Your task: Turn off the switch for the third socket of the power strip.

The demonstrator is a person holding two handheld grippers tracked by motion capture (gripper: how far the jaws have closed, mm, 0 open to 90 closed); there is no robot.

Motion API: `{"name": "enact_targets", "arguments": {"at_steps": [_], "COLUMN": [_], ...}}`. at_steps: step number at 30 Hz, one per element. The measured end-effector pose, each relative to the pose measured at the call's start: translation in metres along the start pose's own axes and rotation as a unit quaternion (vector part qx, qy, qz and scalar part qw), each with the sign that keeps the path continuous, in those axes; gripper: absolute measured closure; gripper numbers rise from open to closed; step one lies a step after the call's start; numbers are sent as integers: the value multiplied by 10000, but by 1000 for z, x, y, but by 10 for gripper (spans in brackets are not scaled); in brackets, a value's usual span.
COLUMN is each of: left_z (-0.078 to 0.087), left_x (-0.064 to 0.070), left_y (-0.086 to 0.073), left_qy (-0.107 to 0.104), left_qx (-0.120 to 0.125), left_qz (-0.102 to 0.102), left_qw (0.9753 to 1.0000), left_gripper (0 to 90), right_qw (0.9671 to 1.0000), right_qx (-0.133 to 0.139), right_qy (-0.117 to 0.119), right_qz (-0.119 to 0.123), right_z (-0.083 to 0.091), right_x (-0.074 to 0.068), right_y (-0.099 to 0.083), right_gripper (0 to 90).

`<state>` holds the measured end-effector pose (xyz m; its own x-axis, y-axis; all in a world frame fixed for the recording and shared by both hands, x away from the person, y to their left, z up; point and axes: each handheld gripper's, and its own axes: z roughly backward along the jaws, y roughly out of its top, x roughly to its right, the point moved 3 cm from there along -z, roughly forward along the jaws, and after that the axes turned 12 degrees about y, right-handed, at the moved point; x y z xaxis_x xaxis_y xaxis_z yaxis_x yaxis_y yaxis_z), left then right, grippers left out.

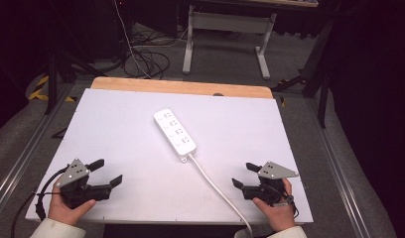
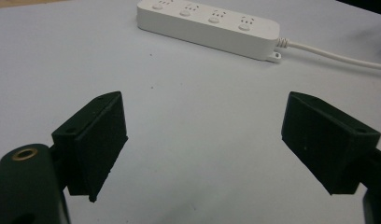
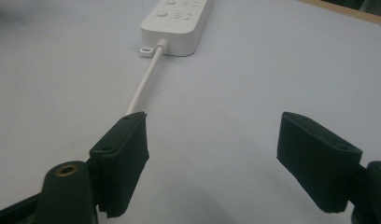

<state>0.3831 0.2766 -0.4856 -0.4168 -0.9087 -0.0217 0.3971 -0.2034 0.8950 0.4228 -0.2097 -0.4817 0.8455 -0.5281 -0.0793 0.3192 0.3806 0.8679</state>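
A white power strip (image 1: 174,131) lies flat near the middle of the white table top (image 1: 116,124), several sockets facing up. Its white cable (image 1: 215,186) runs toward the table's front edge. My left gripper (image 1: 106,172) rests at the front left, open, nothing between its jaws. My right gripper (image 1: 245,174) rests at the front right, also open and empty. The left gripper view has the strip (image 2: 209,25) lying crosswise well beyond my open gripper (image 2: 202,140). In the right gripper view the strip's cable end (image 3: 177,21) lies ahead, and the cable (image 3: 144,86) passes behind the left jaw of the gripper (image 3: 212,161).
A wooden strip (image 1: 180,88) edges the table's far side. Beyond it stand a white desk frame (image 1: 225,34) and loose black cables (image 1: 146,62) on the grey floor. Dark stands flank the table on both sides.
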Motion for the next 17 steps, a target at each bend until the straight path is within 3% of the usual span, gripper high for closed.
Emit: {"name": "enact_targets", "arguments": {"at_steps": [8,13,17], "left_z": [1,3,2], "left_x": [1,-1,-1], "left_y": [0,1,1], "left_qy": [55,15,45], "left_qx": [-21,-31,-33], "left_qz": [-43,112,82], "left_qw": [10000,9999,10000], "left_gripper": [141,133,132], "right_qw": [10000,10000,10000], "right_qx": [-14,-21,-12], "right_qy": [0,-4,-19], "right_qz": [-19,-35,-29], "right_z": [0,-1,0], "right_x": [1,1,1], "right_y": [-1,-1,-1], "right_gripper": [252,252,252]}}
